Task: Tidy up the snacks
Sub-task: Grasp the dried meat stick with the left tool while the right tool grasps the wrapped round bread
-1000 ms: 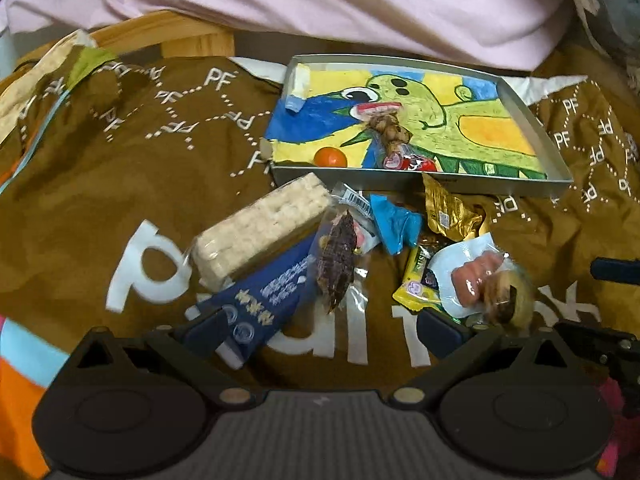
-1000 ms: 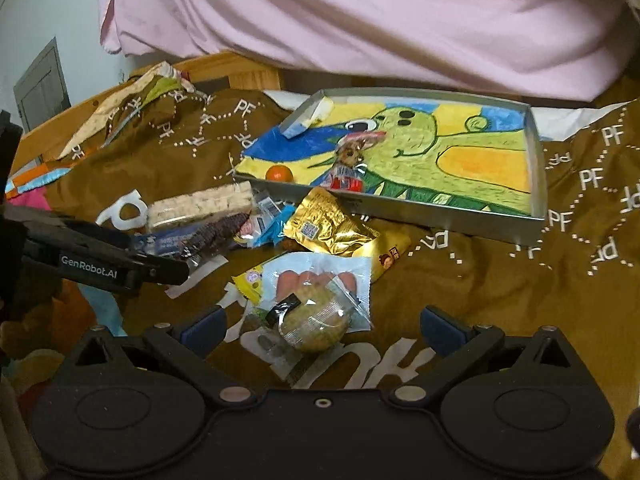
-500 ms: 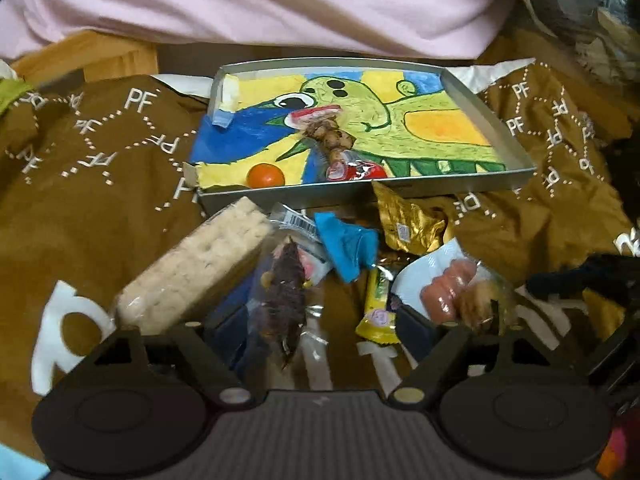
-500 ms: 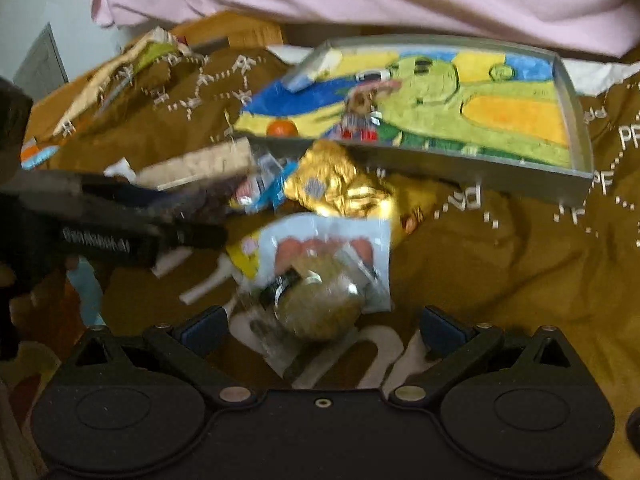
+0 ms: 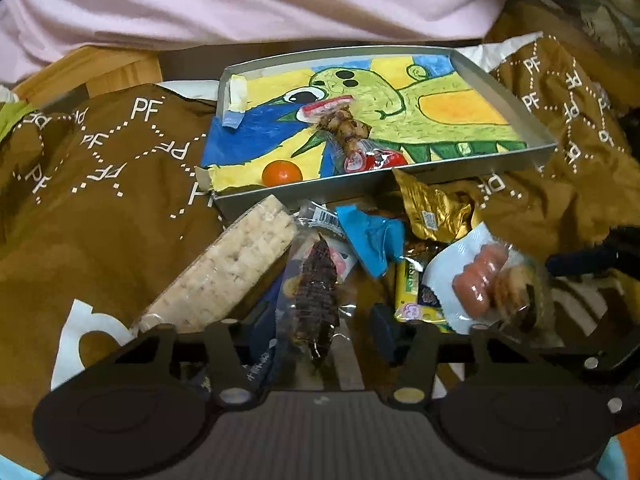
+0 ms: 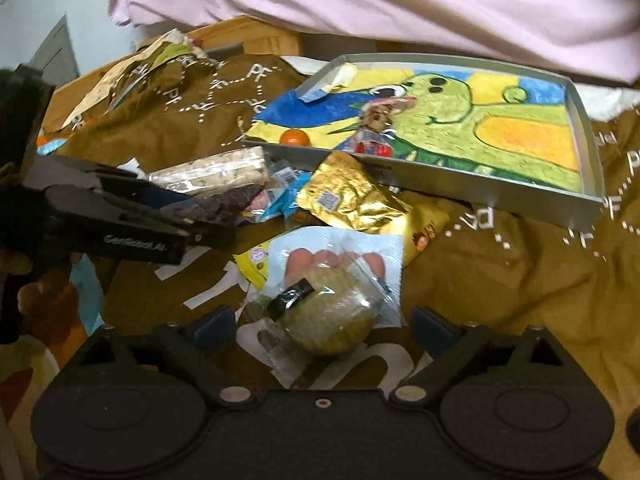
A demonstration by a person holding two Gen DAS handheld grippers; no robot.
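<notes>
The left gripper (image 5: 320, 320) stands partly open, its blue pads on either side of a clear packet of dark dried snack (image 5: 314, 288); whether they touch it cannot be told. The right gripper (image 6: 324, 324) is spread wide around a round wrapped cake (image 6: 328, 316) lying on the brown cloth (image 6: 500, 276). Both packets lie in the snack pile just in front of the grey tray (image 5: 316, 192).

Looked forward low and close over the snack pile (image 5: 360, 264) from 2 wrist cameras; shared the tray (image 5: 384, 184) (image 6: 500, 196) in upper frame, right view set further right.
</notes>
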